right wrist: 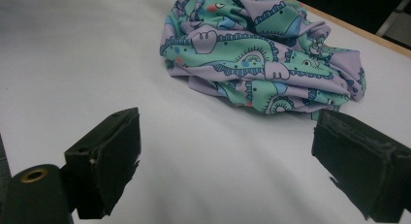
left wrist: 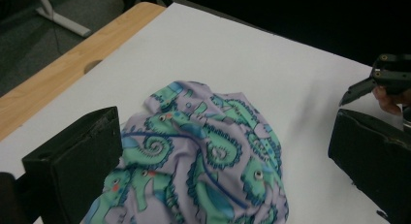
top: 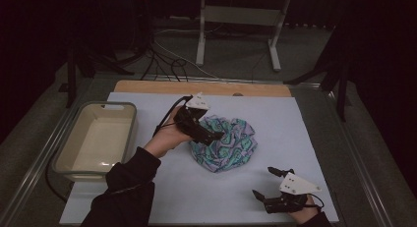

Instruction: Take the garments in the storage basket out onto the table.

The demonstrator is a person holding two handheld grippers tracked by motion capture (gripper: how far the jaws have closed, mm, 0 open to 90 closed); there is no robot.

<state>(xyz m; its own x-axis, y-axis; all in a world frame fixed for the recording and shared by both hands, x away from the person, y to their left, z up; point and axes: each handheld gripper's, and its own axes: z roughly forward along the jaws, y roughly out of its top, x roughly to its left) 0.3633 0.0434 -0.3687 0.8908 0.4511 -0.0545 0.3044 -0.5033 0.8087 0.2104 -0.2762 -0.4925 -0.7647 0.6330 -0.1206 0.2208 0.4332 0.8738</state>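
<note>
With the left hand-held gripper (top: 216,137) spread wide just above the crumpled patterned cloth (top: 224,144) and the right hand-held gripper (top: 265,183) also spread, well short of it, each should probably pinch an outer edge and draw it flat on the worktop (top: 275,114).

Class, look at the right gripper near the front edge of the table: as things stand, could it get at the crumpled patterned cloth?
Probably yes. The right gripper has its jaws wide apart and aimed toward the patterned cloth, with bare white sheet between them. The left gripper hovers over the cloth's far-left side, leaving the near edge free.
</note>
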